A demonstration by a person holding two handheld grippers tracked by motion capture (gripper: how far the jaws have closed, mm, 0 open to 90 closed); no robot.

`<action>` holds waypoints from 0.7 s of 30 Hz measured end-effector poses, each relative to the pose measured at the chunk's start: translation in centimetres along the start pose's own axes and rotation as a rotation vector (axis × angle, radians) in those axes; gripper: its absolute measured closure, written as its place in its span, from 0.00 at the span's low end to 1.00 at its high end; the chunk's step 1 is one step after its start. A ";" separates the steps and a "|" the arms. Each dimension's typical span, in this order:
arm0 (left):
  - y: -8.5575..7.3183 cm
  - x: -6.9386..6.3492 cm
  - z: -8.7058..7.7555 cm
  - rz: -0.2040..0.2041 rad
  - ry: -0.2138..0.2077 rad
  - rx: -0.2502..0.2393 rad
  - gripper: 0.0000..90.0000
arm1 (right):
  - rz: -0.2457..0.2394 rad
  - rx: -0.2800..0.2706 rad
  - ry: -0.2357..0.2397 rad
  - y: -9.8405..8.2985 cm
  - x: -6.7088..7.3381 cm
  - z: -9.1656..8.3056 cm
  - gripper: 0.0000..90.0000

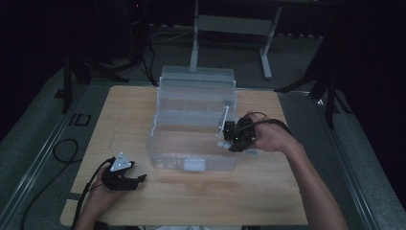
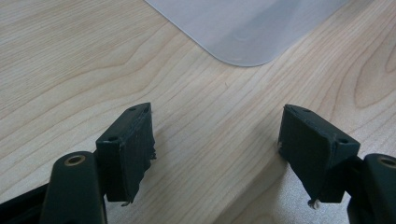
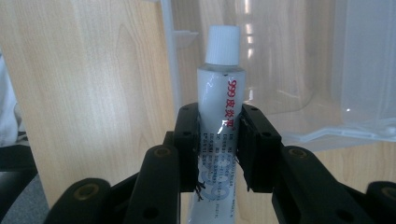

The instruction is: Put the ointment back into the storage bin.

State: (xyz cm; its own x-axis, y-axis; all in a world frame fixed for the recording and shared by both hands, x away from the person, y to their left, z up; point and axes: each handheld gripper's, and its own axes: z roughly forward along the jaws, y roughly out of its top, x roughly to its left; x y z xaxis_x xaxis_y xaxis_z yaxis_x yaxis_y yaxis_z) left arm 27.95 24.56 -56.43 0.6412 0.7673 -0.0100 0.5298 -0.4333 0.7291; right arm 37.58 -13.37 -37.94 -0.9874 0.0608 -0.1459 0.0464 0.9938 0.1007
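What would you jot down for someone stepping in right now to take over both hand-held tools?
Right tool: shut on a white tube with a white cap and red lettering, held at the right end of the clear plastic box, by its rim.
Left tool: open, holding nothing, low over the wooden table at the box's front left corner.
Done: tube picked up and brought to the open box.
Left: probably lower the tube into the box and let go; which compartment, I cannot tell.

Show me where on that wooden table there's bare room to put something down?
Bare wood lies along the table's front edge, between the left gripper and the forearm, and in strips either side of the clear box. It is crowded where the right gripper holds the tube at the box's right end.
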 end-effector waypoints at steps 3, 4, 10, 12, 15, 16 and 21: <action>0.0 0.0 0.0 0.000 0.000 0.000 0.30 | -0.013 -0.020 0.005 0.1 0.0 -0.1 0.78; 0.0 0.0 0.0 0.000 0.000 0.000 0.30 | -0.016 -0.023 0.004 0.1 0.0 -0.1 0.78; 0.0 0.0 0.0 0.000 0.000 0.000 0.30 | -0.031 -0.014 0.005 0.5 -0.1 0.2 0.78; 0.0 0.0 0.0 0.000 0.000 0.000 0.30 | -0.038 -0.012 0.006 0.6 -0.2 0.3 0.78; 0.0 0.0 0.0 0.000 0.000 0.000 0.30 | -0.041 -0.014 0.005 0.8 -0.2 0.4 0.78; 0.0 0.0 0.0 0.000 0.000 0.000 0.30 | -0.044 -0.017 0.009 0.9 -0.2 0.4 0.78; 0.0 0.0 0.0 0.000 0.000 0.000 0.30 | -0.055 -0.004 0.011 1.4 -0.2 0.7 0.78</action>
State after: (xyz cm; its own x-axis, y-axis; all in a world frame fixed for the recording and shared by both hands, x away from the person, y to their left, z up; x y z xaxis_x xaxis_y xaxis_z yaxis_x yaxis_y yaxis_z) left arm 27.95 24.56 -56.43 0.6412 0.7673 -0.0098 0.5295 -0.4332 0.7293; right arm 37.95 -11.93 -38.43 -0.9901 0.0047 -0.1404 -0.0090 0.9952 0.0970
